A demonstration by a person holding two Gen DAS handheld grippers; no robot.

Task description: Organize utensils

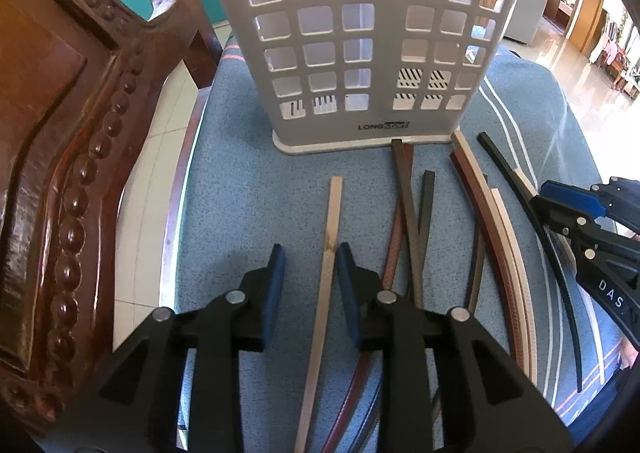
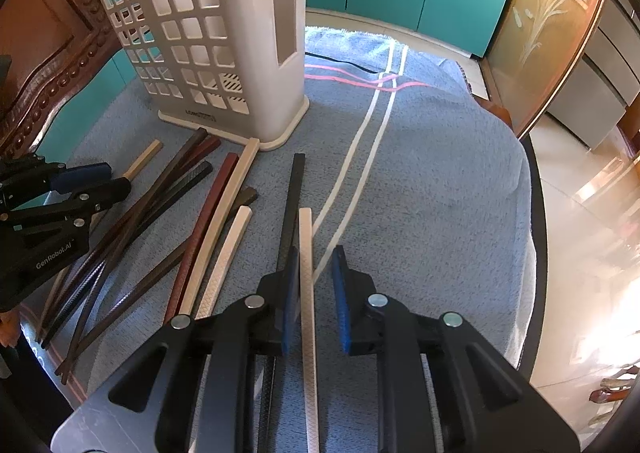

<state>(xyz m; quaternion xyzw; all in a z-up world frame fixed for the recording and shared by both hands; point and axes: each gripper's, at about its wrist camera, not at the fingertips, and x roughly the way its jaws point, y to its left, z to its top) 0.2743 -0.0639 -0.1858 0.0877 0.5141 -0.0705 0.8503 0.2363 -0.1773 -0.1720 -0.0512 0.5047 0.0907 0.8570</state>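
Far left, a carved wooden chair stands beside the worktop, which is covered by a blue cloth.

My left gripper points steeply down at the cloth. Its jaws stand part-open astride a pale wooden chopstick. The stick lies close against the right pad; a clear gap shows at the left pad. Nothing is clamped.

Behind it the white perforated utensil holder stands upright on the cloth. I see no chopstick inside through its holes.

Right of my left gripper lies a loose fan of dark, red-brown and cream chopsticks, several crossing one another, their far ends near or touching the holder's base.

My right gripper has its jaws part-open about a cream textured chopstick. The stick runs close along the left pad with a gap at the right pad. A black chopstick lies just beside it, passing under the left finger. Not clamped either.

Judgement: the step in hand is seizing one stick per gripper; all sticks appear to be on the cloth, so the task is at an early stage. Next, each pair of jaws must close squarely on its single stick. The right must exclude the black neighbour. Then lift, tip upright, and lower into the holder's top.
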